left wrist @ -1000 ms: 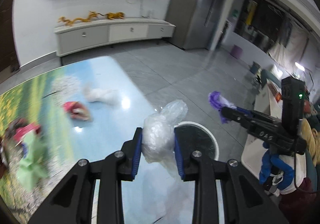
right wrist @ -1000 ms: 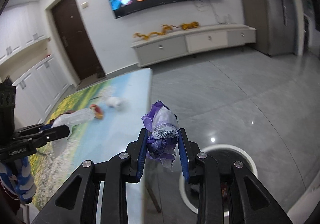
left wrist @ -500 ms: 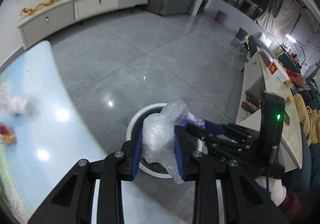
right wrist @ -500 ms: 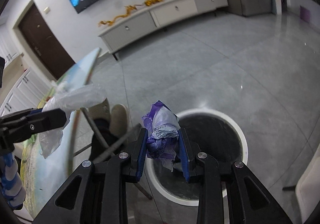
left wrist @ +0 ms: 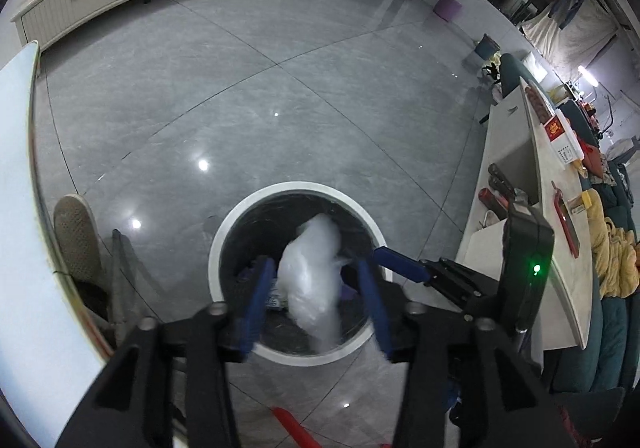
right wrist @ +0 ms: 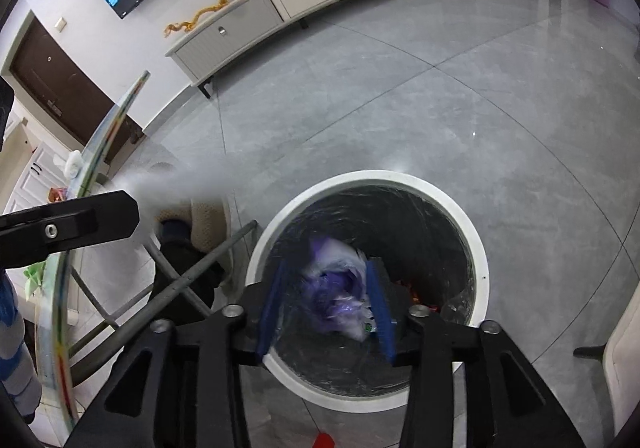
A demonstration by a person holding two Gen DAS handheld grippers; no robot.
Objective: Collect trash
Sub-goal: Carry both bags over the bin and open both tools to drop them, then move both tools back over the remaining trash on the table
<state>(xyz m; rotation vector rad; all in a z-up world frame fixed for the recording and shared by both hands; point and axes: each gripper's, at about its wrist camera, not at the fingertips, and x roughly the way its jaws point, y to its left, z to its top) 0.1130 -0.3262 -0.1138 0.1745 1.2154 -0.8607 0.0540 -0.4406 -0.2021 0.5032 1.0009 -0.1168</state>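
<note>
Both grippers above white-rimmed bin (left wrist: 224, 236), table (left wrist: 16, 176) edge at left. Left gripper (left wrist: 316, 284) fingers wide; blurred clear plastic bag (left wrist: 312, 280) between them. Right gripper (right wrist: 326, 306) fingers wide; blurred purple wrapper (right wrist: 340, 288) over bin mouth.

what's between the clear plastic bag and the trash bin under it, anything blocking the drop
Nothing visible blocks it. The clear plastic bag sits between the spread fingers of the left hand-held gripper, directly over the open mouth of the trash bin. The right hand-held gripper with the purple wrapper is beside it, not underneath.
</note>
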